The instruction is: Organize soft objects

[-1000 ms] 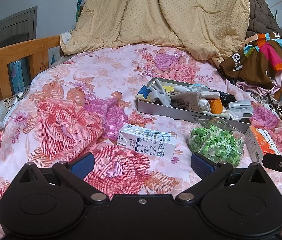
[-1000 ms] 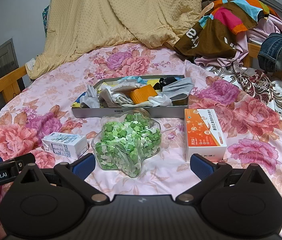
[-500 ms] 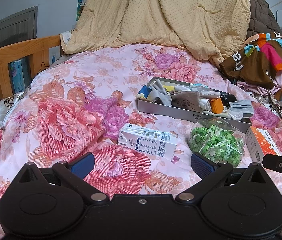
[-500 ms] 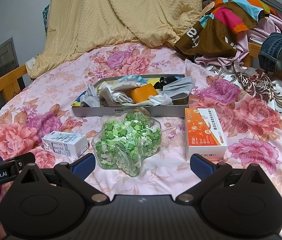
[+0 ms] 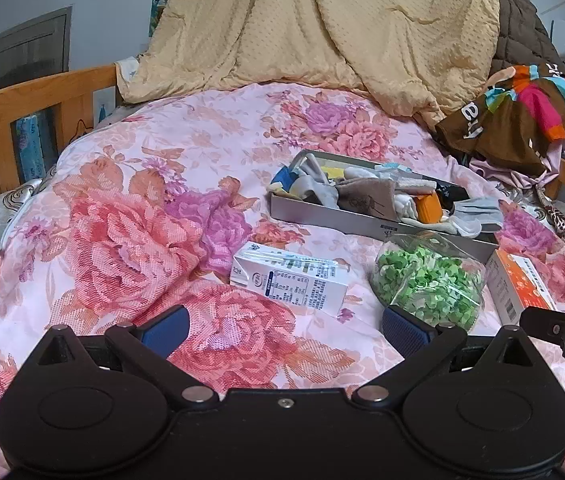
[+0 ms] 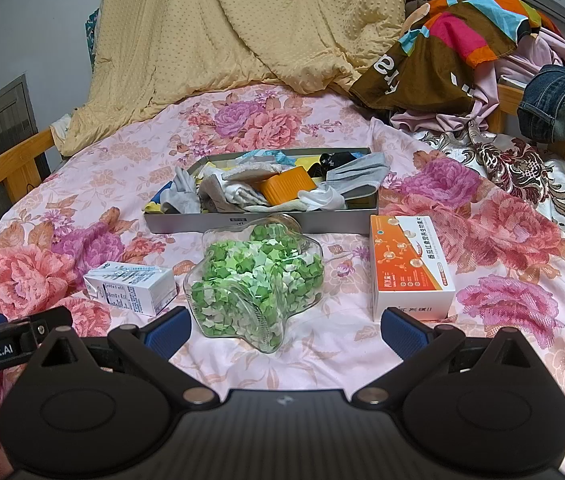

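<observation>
A grey metal tray (image 6: 258,223) (image 5: 322,216) on the floral bed holds socks, gloves, a grey mask (image 6: 358,172) and an orange cap (image 6: 286,186). In front of it lie a clear star-shaped jar of green paper stars (image 6: 254,276) (image 5: 428,276), a white milk carton (image 6: 130,288) (image 5: 290,284) and an orange-and-white medicine box (image 6: 408,268) (image 5: 518,292). My left gripper (image 5: 286,328) is open and empty, just short of the carton. My right gripper (image 6: 286,330) is open and empty, with the jar's near end between its fingers.
A tan blanket (image 6: 242,28) is heaped at the back. Colourful clothes (image 6: 462,40) and jeans (image 6: 558,100) pile up at the right. A wooden bed rail (image 5: 34,100) runs along the left. The floral bedspread (image 5: 122,220) lies open to the left of the carton.
</observation>
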Tool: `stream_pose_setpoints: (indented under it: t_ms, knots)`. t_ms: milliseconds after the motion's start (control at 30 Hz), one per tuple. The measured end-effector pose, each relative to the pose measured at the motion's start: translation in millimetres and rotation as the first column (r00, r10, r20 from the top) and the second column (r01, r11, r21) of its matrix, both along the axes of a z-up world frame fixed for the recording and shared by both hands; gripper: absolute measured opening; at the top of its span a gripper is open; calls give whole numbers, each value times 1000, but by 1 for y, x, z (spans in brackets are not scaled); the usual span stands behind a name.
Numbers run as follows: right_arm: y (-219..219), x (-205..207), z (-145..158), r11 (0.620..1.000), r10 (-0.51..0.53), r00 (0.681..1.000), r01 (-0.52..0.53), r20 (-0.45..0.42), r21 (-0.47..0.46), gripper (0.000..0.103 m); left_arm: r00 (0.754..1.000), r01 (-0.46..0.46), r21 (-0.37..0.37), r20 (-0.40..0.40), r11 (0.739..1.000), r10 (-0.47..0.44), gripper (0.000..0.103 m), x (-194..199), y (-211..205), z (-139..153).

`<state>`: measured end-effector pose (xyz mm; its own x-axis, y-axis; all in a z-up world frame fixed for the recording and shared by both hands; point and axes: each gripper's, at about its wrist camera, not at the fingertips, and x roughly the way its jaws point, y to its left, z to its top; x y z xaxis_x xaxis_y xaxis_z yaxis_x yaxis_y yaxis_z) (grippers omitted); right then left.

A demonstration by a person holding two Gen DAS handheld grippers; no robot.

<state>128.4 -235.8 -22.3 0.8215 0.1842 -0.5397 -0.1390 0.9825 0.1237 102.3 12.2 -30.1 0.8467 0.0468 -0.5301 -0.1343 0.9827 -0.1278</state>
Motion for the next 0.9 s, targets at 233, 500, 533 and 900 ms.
stream_pose_setpoints:
  t_ms: [233, 500, 533, 900]
  knots:
    - [0, 0, -1, 1000, 1, 1000, -1, -2, 0, 103, 1000, 8, 29, -23, 1000, -7, 102, 0, -6, 2]
    - [0, -1, -2, 1000, 1, 1000, -1, -4, 2, 103, 998, 7, 4, -57, 1000, -6, 102, 2, -6, 1]
    - [0, 0, -2, 1000, 1, 1000, -1, -3, 0, 103, 998, 7, 2, -61, 1000, -7, 102, 3, -6, 1]
    - [1, -2, -4, 1000, 2, 1000, -2, -9, -5, 103, 996, 5, -21, -84, 1000, -7, 102, 4, -3, -2]
